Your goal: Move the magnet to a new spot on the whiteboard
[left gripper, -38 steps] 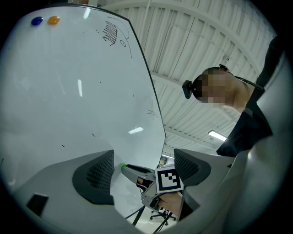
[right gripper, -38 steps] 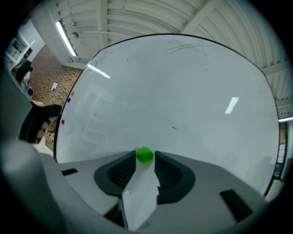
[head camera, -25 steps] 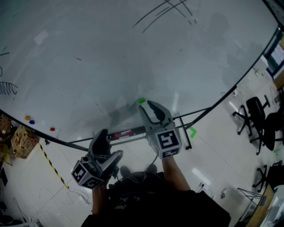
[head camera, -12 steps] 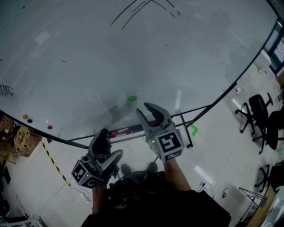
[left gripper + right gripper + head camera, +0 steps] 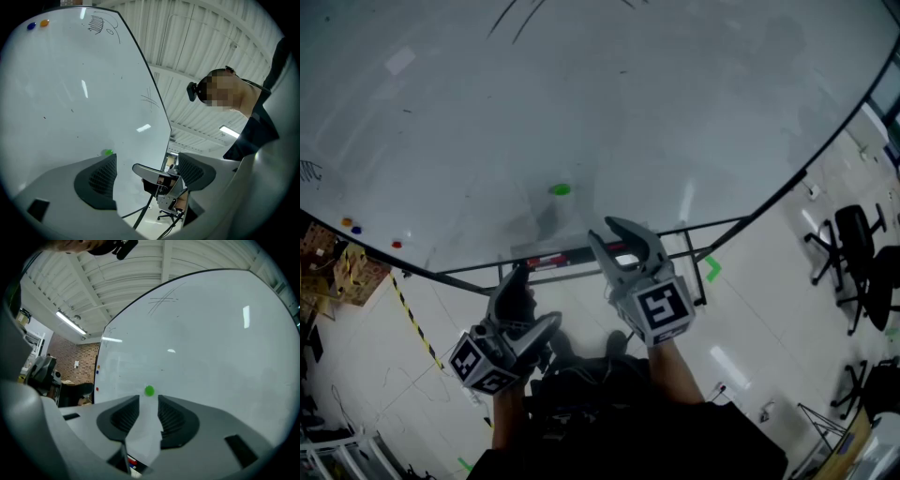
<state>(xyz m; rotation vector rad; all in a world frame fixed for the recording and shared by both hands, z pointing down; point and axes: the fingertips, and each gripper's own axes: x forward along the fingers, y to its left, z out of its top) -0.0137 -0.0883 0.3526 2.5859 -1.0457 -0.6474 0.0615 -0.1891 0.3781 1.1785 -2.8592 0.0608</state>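
A small green magnet (image 5: pixel 561 189) sticks to the whiteboard (image 5: pixel 609 103) low on its face. In the right gripper view the magnet (image 5: pixel 149 390) sits just beyond the jaw tips, apart from them. My right gripper (image 5: pixel 614 239) is open and empty, held off the board below and right of the magnet. My left gripper (image 5: pixel 530 302) hangs lower at the left, open, with nothing between its fingers. The left gripper view shows the magnet (image 5: pixel 108 152) above its left pad (image 5: pixel 101 180) and the right gripper (image 5: pixel 157 178) across the gap.
Small red, blue and orange magnets (image 5: pixel 354 228) sit near the board's lower left edge. A marker tray (image 5: pixel 567 258) runs under the board. Office chairs (image 5: pixel 853 248) stand at the right, cardboard boxes (image 5: pixel 342 277) at the left. A person's head (image 5: pixel 220 89) shows in the left gripper view.
My right gripper has drawn back from the green magnet, which stays on the board. The magnet now lies farther up and left of the jaw tips. The left gripper has barely moved.
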